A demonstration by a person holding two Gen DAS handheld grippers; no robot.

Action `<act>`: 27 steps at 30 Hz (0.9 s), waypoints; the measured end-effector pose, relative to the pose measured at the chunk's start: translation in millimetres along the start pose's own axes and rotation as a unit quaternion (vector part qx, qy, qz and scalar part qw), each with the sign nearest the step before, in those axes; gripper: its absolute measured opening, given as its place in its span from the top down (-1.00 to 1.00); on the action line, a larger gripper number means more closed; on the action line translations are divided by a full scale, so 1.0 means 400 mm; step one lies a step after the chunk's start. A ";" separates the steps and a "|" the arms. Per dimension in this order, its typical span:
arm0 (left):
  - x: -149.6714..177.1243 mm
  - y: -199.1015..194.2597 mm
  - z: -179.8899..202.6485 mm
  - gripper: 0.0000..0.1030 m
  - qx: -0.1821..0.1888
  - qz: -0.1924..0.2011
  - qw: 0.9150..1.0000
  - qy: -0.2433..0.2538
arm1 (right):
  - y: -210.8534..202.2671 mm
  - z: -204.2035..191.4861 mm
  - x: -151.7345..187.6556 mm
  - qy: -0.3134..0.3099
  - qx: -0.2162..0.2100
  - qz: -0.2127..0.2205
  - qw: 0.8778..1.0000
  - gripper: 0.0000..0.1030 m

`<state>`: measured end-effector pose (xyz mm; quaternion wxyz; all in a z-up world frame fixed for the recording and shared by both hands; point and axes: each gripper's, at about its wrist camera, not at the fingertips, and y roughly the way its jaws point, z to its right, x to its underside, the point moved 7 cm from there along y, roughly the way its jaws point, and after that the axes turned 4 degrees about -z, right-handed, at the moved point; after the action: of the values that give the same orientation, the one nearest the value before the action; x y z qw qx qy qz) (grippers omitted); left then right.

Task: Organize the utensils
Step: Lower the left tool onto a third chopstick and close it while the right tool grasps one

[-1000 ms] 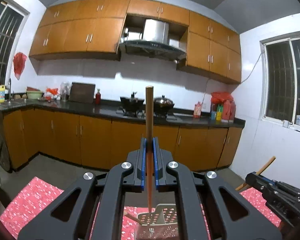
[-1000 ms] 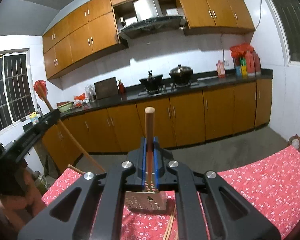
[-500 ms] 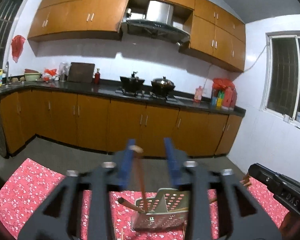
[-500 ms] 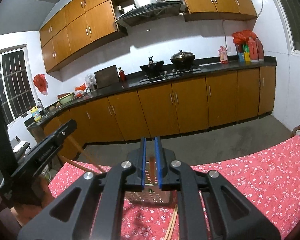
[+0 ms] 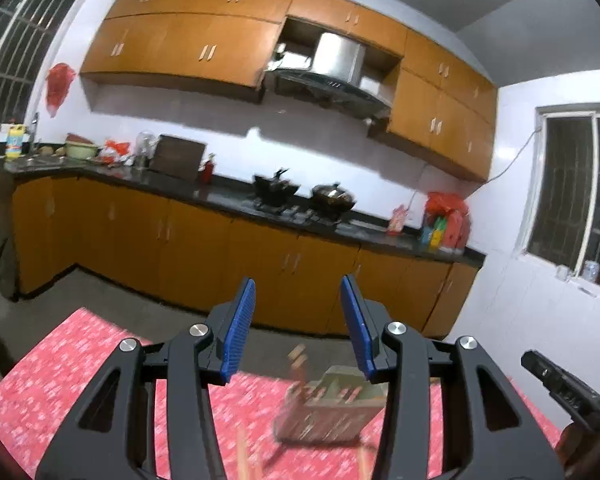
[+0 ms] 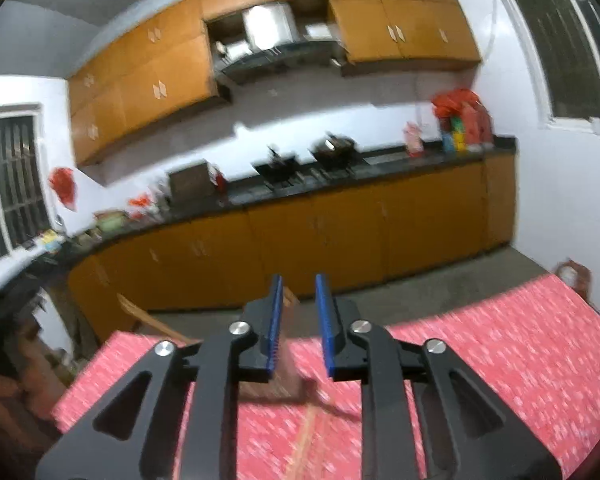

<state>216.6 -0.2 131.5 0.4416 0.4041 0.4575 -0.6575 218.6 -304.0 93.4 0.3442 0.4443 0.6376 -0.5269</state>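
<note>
My left gripper (image 5: 298, 320) is open and empty above the table. Below it, blurred, a perforated metal utensil holder (image 5: 328, 408) stands on the red floral tablecloth (image 5: 60, 380), with wooden chopstick ends (image 5: 297, 354) sticking up from it. More chopsticks (image 5: 244, 456) lie on the cloth in front. My right gripper (image 6: 299, 320) is open and empty just above the holder (image 6: 284, 380), which is mostly hidden behind its fingers. A chopstick (image 6: 306, 440) lies on the cloth (image 6: 500, 360) below. The right gripper's body shows at the left wrist view's right edge (image 5: 560, 380).
Beyond the table's far edge are a concrete floor, orange cabinets (image 5: 180, 248) and a dark counter with pans (image 5: 276, 192). A wooden stick (image 6: 152, 320) slants up at the table's left corner. The other hand (image 6: 4, 360) is at the left.
Both grippers have opened and let their chopsticks drop into the holder. Both have tilted and pulled back a little; the views are motion-blurred.
</note>
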 end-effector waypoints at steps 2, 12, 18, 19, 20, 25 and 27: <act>0.058 0.000 -0.038 0.13 -0.020 -0.030 0.999 0.004 | 0.041 0.044 0.073 0.010 0.016 -0.044 0.999 0.62; 0.442 0.086 -0.163 0.26 -0.051 -0.244 0.968 0.023 | 0.234 0.061 0.498 0.036 0.000 -0.271 0.962 0.64; 0.542 0.083 -0.144 0.29 -0.027 -0.278 0.960 0.026 | 0.243 0.006 0.576 -0.008 0.013 -0.291 0.956 0.64; 0.552 0.083 -0.141 0.32 -0.025 -0.282 0.959 0.028 | 0.245 0.009 0.579 -0.016 0.019 -0.287 0.958 0.73; 0.564 0.083 -0.138 0.33 -0.022 -0.287 0.957 0.030 | 0.244 0.011 0.581 -0.023 0.026 -0.284 0.958 0.84; 0.608 0.084 -0.116 0.49 -0.014 -0.307 0.950 0.047 | 0.237 0.081 0.563 0.002 0.074 -0.272 0.959 0.85; 0.617 0.086 -0.112 0.52 -0.014 -0.313 0.948 0.055 | 0.232 0.101 0.557 0.012 0.078 -0.271 0.959 0.85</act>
<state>184.9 -15.9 -119.3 0.1932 0.2701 0.5940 -0.7327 221.6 -293.6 -151.0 0.1454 0.2867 0.6953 -0.6428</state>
